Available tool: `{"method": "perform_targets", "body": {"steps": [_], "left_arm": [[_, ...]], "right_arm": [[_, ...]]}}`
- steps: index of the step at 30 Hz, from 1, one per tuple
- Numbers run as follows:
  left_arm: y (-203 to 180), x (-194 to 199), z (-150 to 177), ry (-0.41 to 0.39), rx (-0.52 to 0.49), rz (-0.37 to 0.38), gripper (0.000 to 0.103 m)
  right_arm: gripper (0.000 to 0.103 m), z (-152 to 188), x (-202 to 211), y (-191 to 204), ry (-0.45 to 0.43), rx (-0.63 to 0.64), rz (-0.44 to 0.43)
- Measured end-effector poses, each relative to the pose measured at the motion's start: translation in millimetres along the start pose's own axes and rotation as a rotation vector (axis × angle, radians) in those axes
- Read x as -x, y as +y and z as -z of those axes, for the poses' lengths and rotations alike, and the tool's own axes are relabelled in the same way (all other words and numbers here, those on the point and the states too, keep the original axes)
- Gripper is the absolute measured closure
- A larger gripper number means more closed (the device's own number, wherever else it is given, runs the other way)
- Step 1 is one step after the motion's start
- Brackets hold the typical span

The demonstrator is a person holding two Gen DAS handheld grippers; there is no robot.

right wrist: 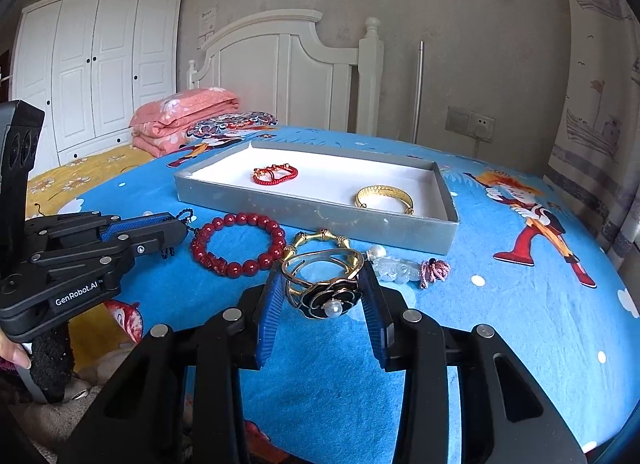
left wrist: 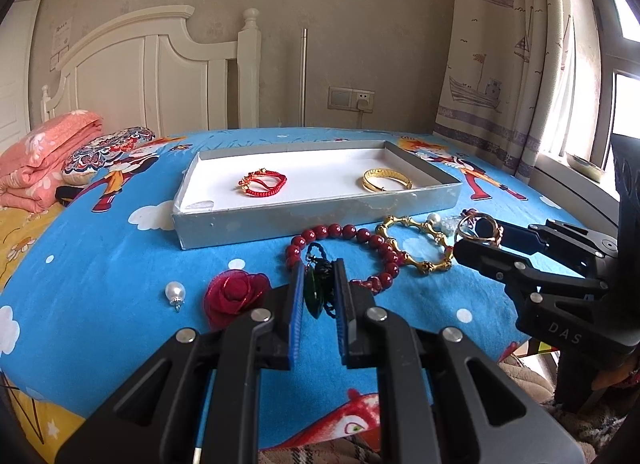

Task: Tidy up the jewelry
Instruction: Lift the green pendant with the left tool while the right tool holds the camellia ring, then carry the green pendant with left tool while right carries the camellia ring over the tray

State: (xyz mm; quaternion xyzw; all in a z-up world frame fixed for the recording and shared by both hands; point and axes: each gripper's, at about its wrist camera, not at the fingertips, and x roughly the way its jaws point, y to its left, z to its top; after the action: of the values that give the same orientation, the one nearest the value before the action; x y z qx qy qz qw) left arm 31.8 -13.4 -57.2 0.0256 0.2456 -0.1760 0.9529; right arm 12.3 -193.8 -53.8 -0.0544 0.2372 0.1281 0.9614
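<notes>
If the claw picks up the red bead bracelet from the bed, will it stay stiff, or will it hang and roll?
The red bead bracelet is probably floppy: separate round beads in a loop, so it would likely sag from the grip point. The glossy beads look slippery, so pads may slide. On the soft blue bedsheet, it seems unlikely to roll far.

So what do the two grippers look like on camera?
Both are matte black plastic linkages with silver pivot pins and ribbed blue pads on the fingers. The left gripper reads "GenRobot.AI" in white on its side in the right wrist view; the right gripper shows "DAS" embossed in the left wrist view. No cables or sleeves show.
</notes>
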Motion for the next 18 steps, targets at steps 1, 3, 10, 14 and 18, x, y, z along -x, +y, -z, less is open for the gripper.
{"method": "perform_targets", "body": {"steps": [1, 3, 10, 14, 18], "left_arm": [[-1, 1, 0, -0.002, -0.002, -0.003, 0.089], [-2, 1, -1, -0.007, -0.004, -0.009, 0.089], [6, 1, -4, -0.021, 0.035, -0.08, 0.089], [11, 2, -8, -0.053, 0.07, -0.158, 0.089], [12, 3, -12, -0.071, 0.081, -0.192, 0.089]], "right_arm": [[0.066, 0, 0, 0, 0.0, -0.002, 0.002], [0.066, -1, -1, 0, 0.003, -0.004, 0.006], [0.066, -9, -3, -2, -0.012, -0.044, 0.04], [0.066, -18, -6, -5, -0.017, -0.106, 0.092], [0.066, -24, -6, -2, -0.031, -0.127, 0.127]]}}
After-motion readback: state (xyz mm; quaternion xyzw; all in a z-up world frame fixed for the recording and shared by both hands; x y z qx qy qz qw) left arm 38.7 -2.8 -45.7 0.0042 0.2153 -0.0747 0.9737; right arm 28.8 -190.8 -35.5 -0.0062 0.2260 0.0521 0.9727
